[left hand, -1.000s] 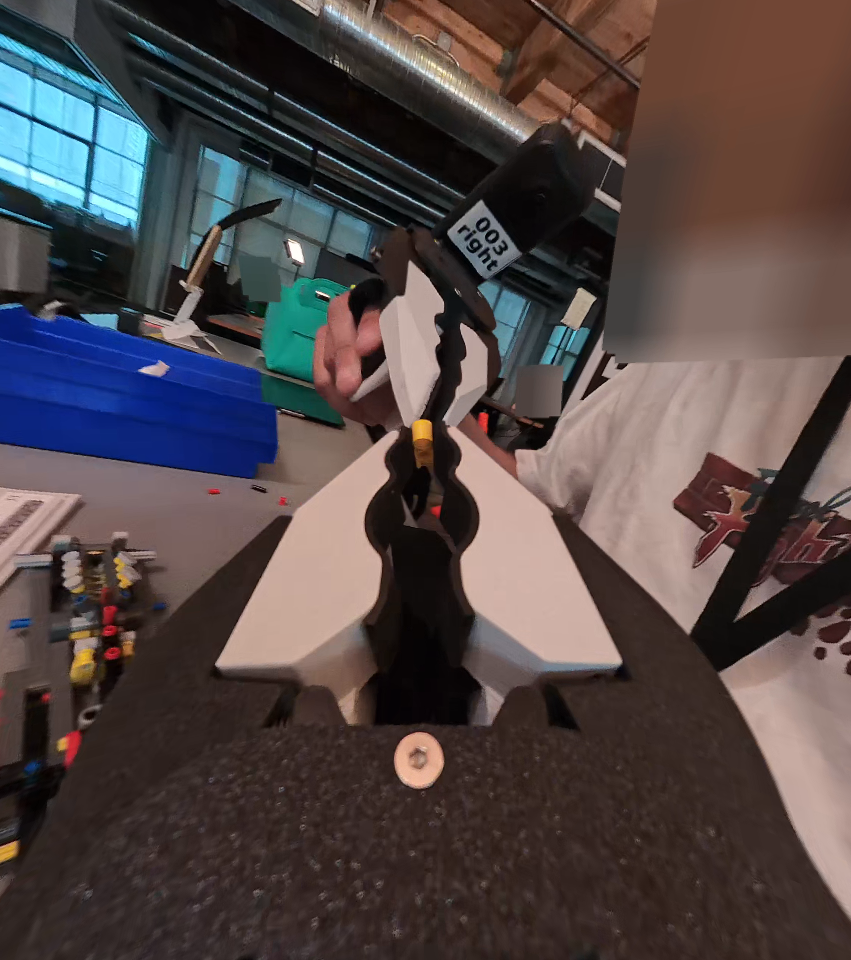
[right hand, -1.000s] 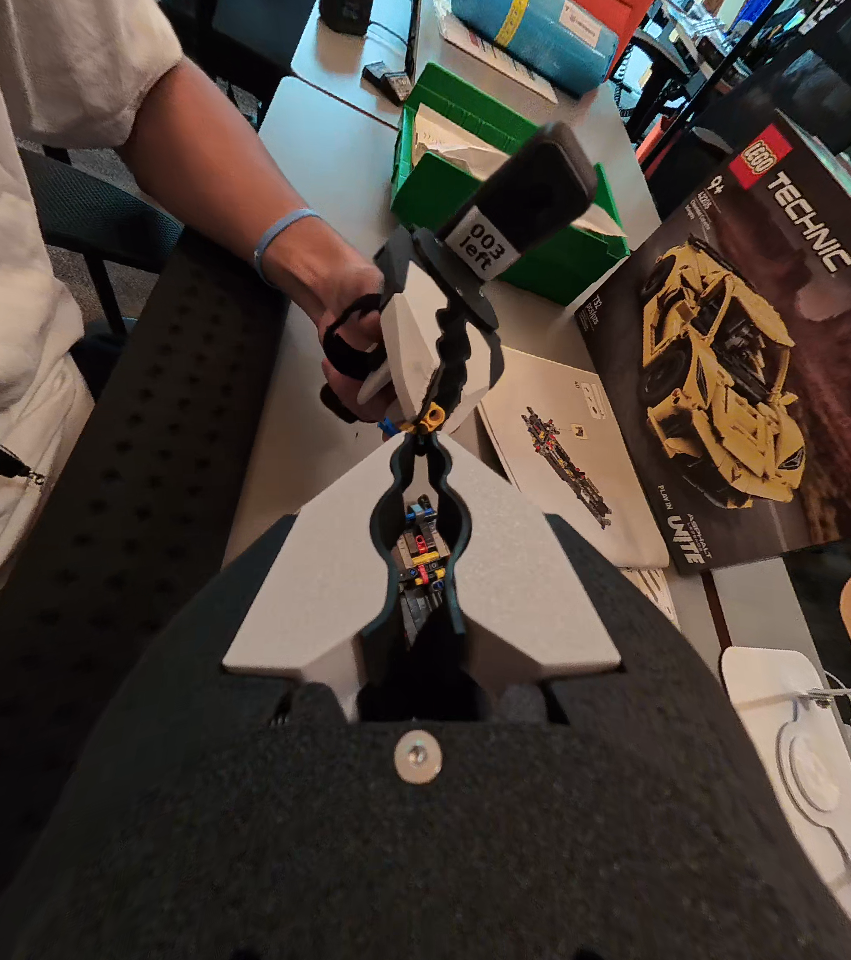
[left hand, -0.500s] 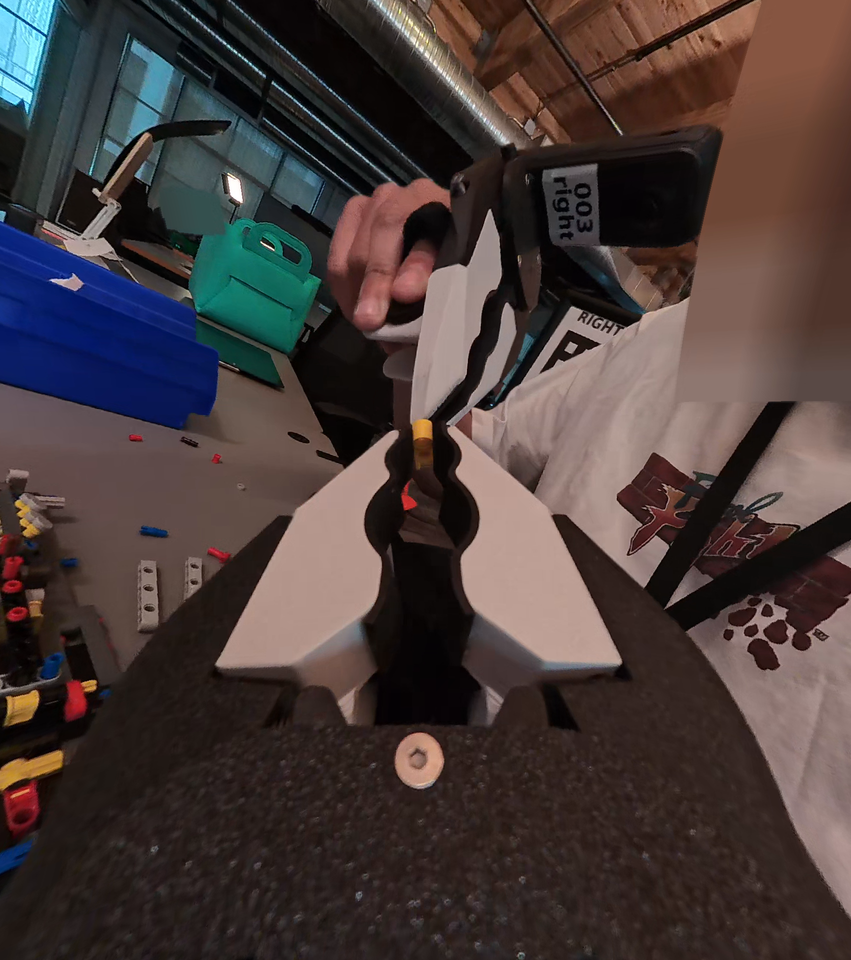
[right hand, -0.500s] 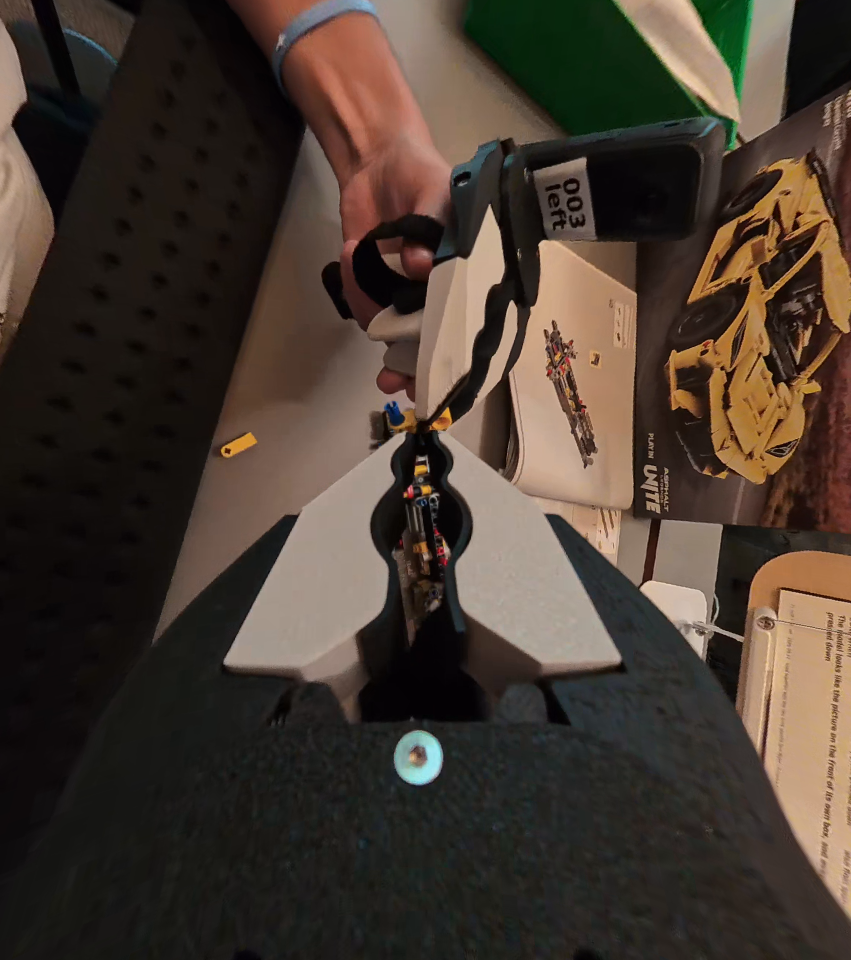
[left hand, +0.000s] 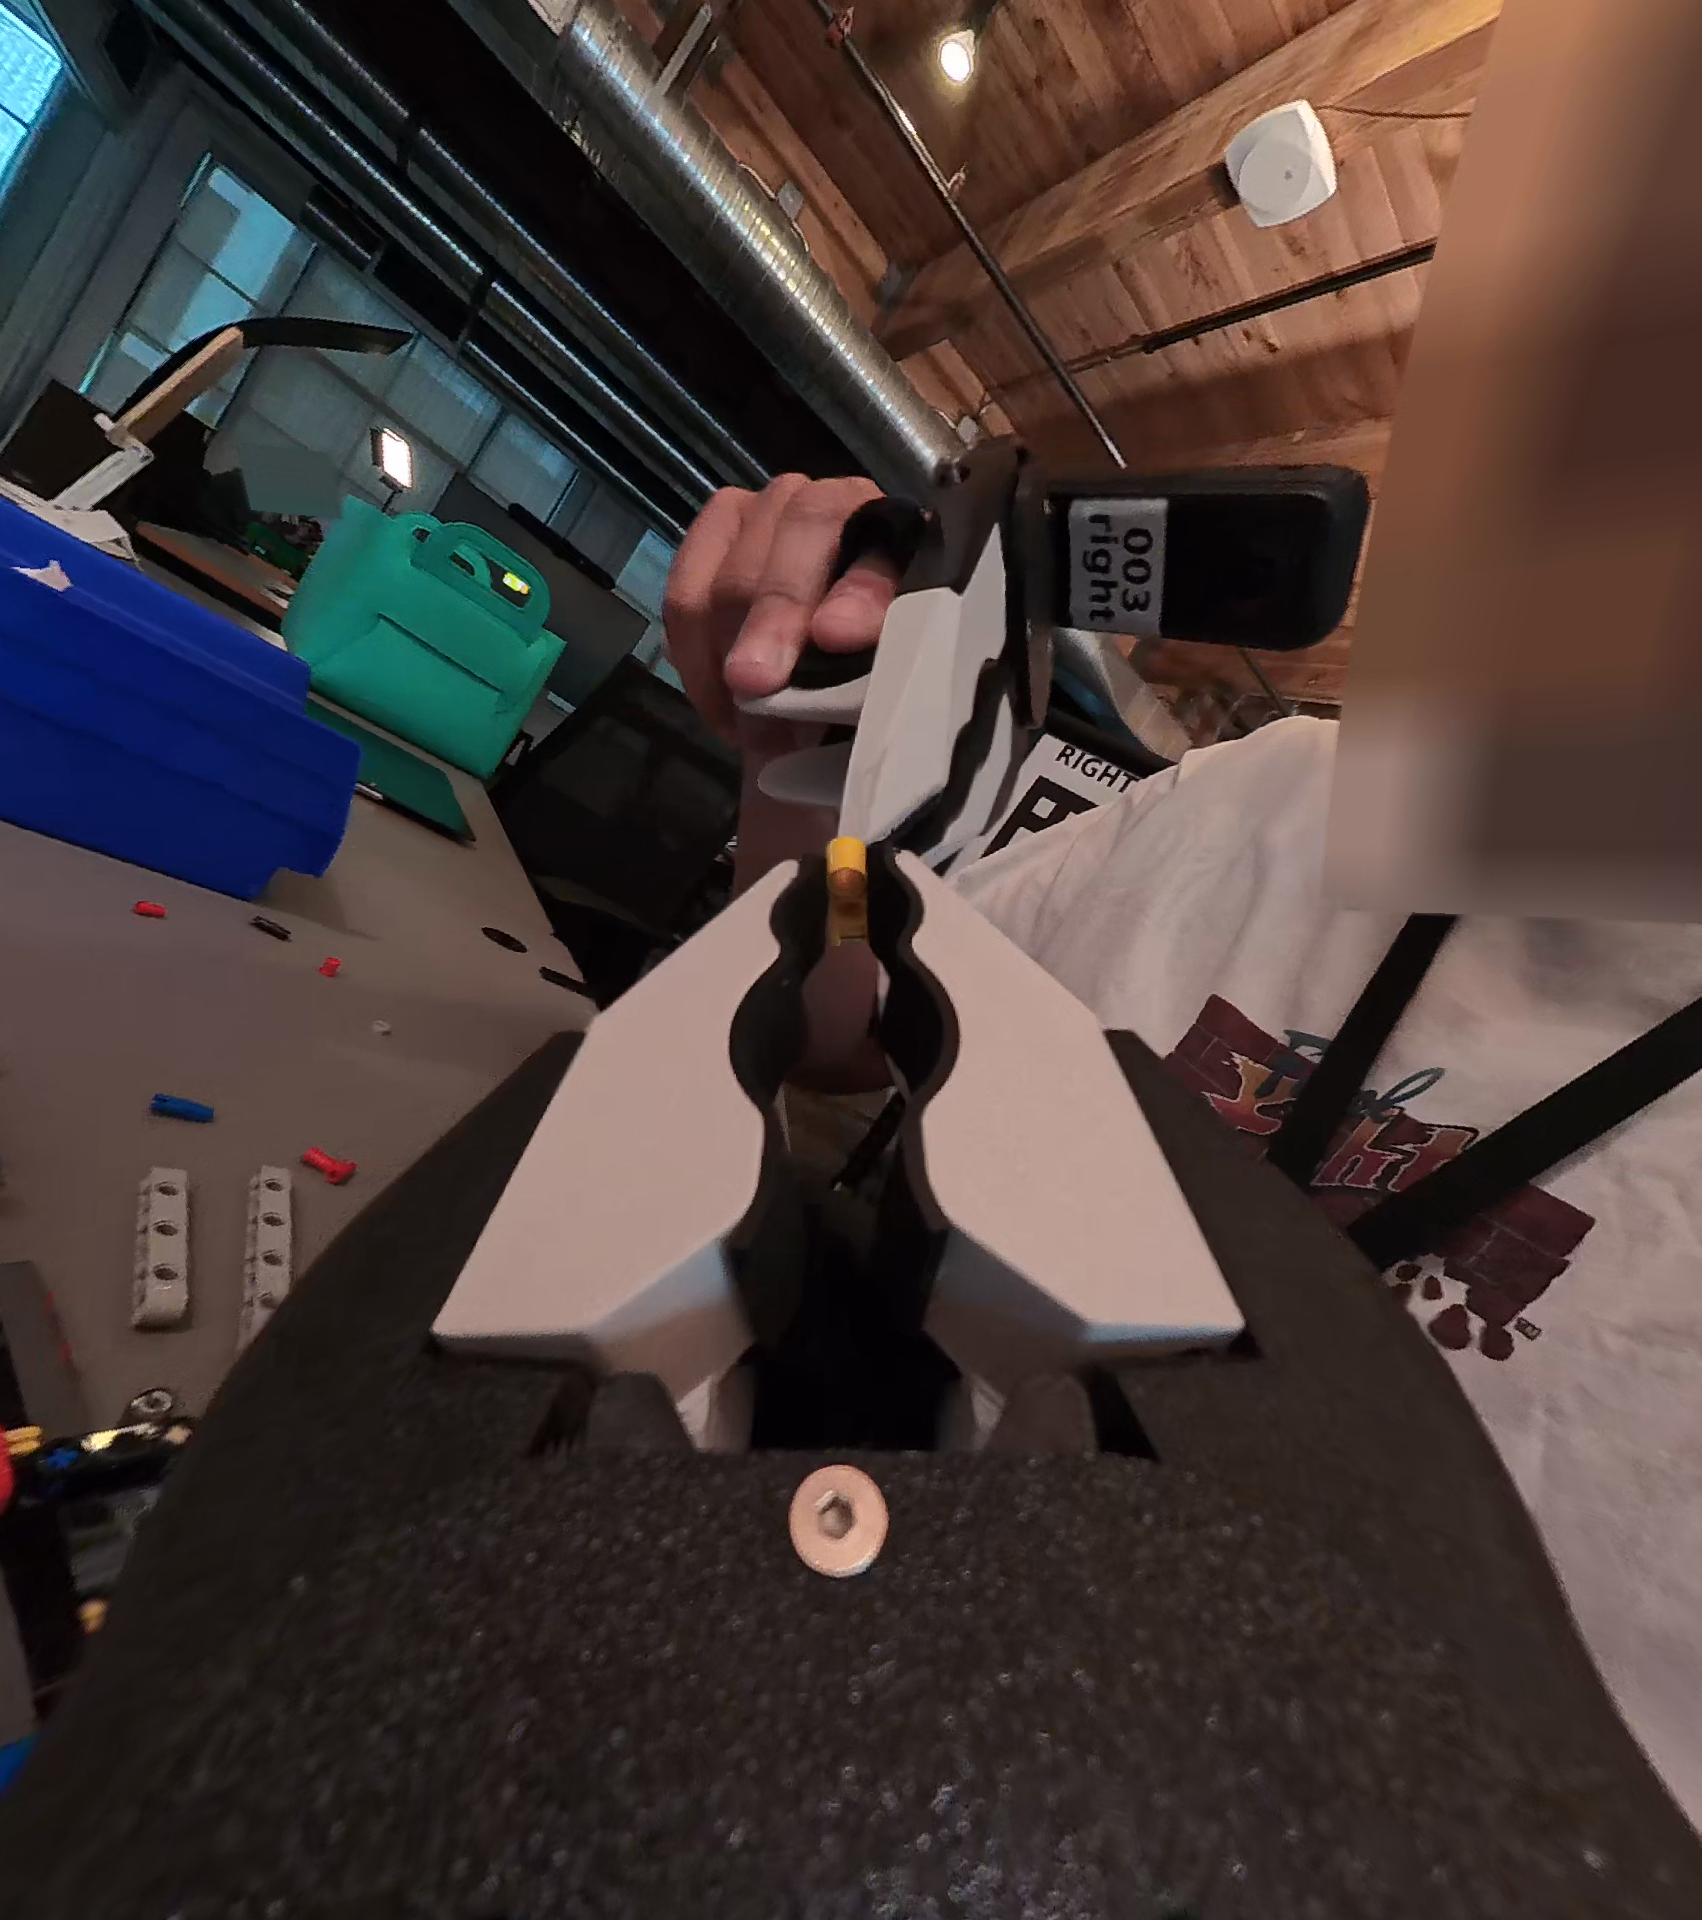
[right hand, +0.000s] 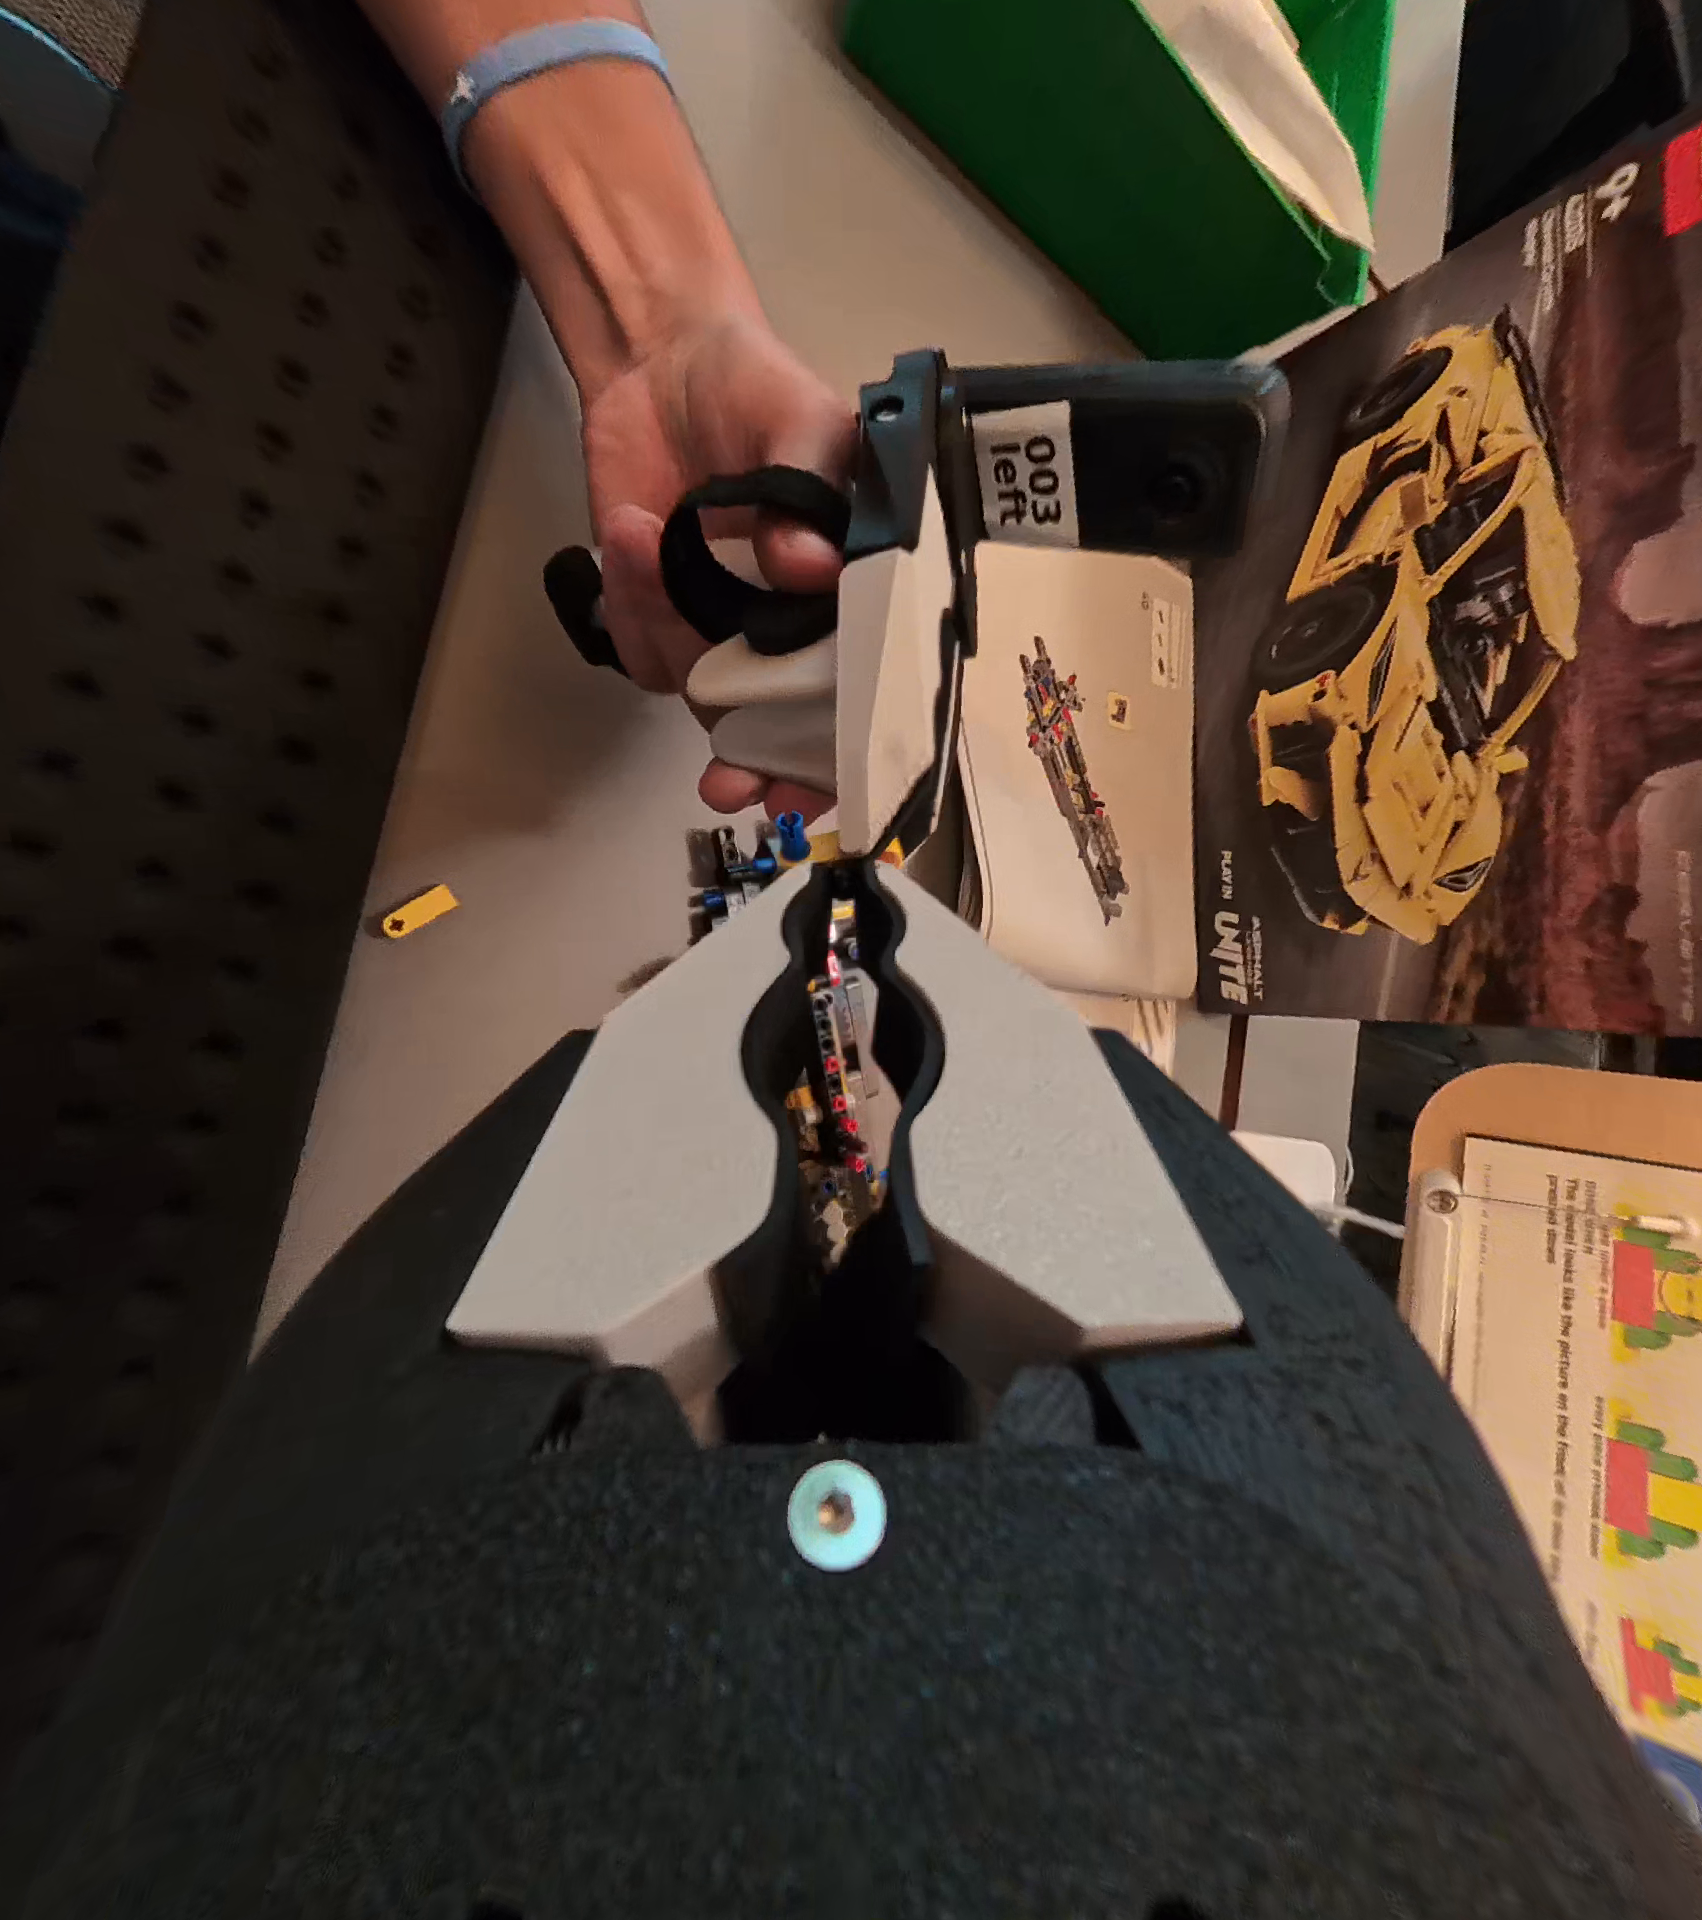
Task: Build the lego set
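My left gripper (left hand: 845,883) is shut on a small yellow Lego piece (left hand: 845,878), held in the air in front of a person's white shirt. My right gripper (left hand: 888,826) meets it tip to tip from above, jaws closed, touching the piece's top end. In the right wrist view my right gripper (right hand: 842,883) is shut, with the left gripper (right hand: 873,842) and a sliver of yellow piece (right hand: 826,844) at its tips. I cannot tell whether the right one pinches the piece. The long Lego chassis (right hand: 831,1060) lies on the table below, seen through the jaw gap.
On the table lie a loose yellow beam (right hand: 419,909), an instruction booklet (right hand: 1086,779), the set's box (right hand: 1501,623), a green bin (right hand: 1086,135) and a picture card (right hand: 1636,1455). Two grey beams (left hand: 166,1231), scattered pins, blue bins (left hand: 99,707) and a teal bag (left hand: 421,644) show leftward.
Both grippers have rolled and tilted while staying tip to tip at the yellow piece. The left view has swung up toward the ceiling; the right view now looks more steeply down at the table.
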Motion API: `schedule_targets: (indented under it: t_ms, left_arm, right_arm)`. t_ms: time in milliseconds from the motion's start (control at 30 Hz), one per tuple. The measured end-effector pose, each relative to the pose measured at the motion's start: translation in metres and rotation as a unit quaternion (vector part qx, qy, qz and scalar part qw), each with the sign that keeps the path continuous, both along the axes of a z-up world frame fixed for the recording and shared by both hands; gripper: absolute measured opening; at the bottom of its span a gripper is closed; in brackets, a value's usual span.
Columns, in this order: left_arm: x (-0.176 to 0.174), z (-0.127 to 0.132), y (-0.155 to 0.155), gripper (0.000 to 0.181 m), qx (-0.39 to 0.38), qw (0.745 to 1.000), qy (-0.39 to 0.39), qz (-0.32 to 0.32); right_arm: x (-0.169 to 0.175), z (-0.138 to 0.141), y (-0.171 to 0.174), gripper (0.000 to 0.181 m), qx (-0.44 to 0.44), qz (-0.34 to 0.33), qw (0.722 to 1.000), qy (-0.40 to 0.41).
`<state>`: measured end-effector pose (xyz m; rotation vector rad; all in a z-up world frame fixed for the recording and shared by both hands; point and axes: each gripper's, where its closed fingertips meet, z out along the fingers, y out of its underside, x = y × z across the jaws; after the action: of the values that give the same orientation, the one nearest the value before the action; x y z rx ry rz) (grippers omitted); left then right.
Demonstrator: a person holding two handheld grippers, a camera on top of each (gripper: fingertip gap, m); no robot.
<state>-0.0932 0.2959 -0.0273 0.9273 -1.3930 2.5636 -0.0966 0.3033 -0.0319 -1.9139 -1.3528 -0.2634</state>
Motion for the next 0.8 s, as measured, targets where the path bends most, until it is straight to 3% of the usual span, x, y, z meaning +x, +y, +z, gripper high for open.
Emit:
schedule_targets:
  t_ms: [167, 467, 567, 800]
  left_arm:
    - [-0.012, 0.013, -0.007, 0.006, -0.037, 0.998, -0.022, -0.044]
    - [-0.027, 0.028, -0.007, 0.006, -0.068, 0.993, -0.055, -0.082]
    - [-0.029, 0.029, -0.005, 0.006, -0.065, 0.993, -0.057, -0.079]
    - [-0.021, 0.023, -0.001, 0.006, -0.069, 0.995, -0.041, -0.064]
  right_arm:
    - [-0.013, 0.012, -0.006, 0.004, -0.006, 0.047, 0.991, 0.125]
    - [-0.027, 0.028, -0.007, 0.004, -0.003, 0.094, 0.944, 0.316]
    - [-0.029, 0.029, -0.006, 0.003, 0.01, 0.086, 0.947, 0.309]
    - [-0.022, 0.022, -0.001, 0.004, 0.036, 0.048, 0.976, 0.211]
